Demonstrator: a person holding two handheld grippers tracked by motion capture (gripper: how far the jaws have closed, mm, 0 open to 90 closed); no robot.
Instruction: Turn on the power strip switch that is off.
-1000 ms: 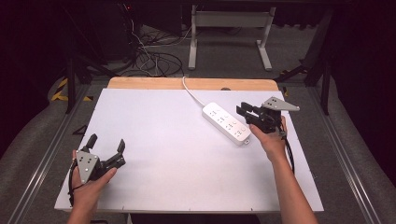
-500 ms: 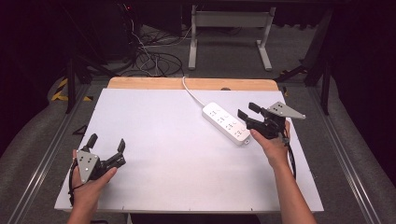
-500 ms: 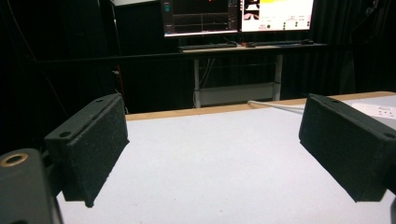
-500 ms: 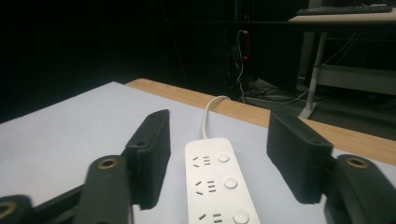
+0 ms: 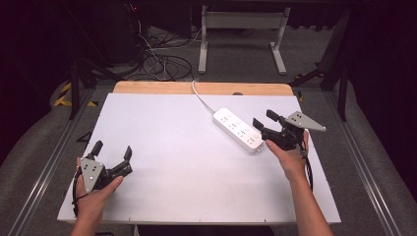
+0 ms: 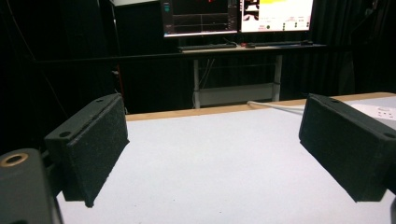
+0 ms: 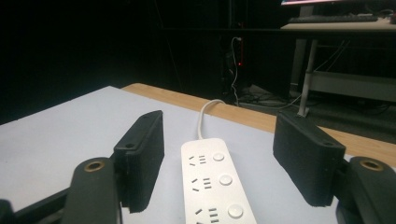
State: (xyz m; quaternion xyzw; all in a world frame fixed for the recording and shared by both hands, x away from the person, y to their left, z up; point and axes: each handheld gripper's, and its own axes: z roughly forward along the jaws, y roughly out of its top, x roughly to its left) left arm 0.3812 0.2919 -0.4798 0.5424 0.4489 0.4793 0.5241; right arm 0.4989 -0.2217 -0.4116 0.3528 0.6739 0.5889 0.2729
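A white power strip (image 5: 238, 129) lies slantwise on the white table top (image 5: 187, 147), and its cable (image 5: 201, 98) runs off over the far edge. My right gripper (image 5: 262, 119) is open at the strip's near right end. In the right gripper view the power strip (image 7: 215, 186) lies between and below the spread jaws of the right gripper (image 7: 219, 123), without touching either pad. My left gripper (image 5: 113, 148) stands open and holds nothing near the table's front left. In the left gripper view the left gripper (image 6: 210, 116) faces bare table, with the strip's end (image 6: 384, 112) behind its right jaw.
A wooden board edge (image 5: 201, 88) runs along the table's far side. Behind it are a desk frame (image 5: 243, 34) and loose cables (image 5: 157, 64) on the floor. Monitors (image 6: 238, 16) stand on a desk farther off.
The right gripper has shifted slightly toward the person and turned a little at the strip's end. The left gripper has stayed in place.
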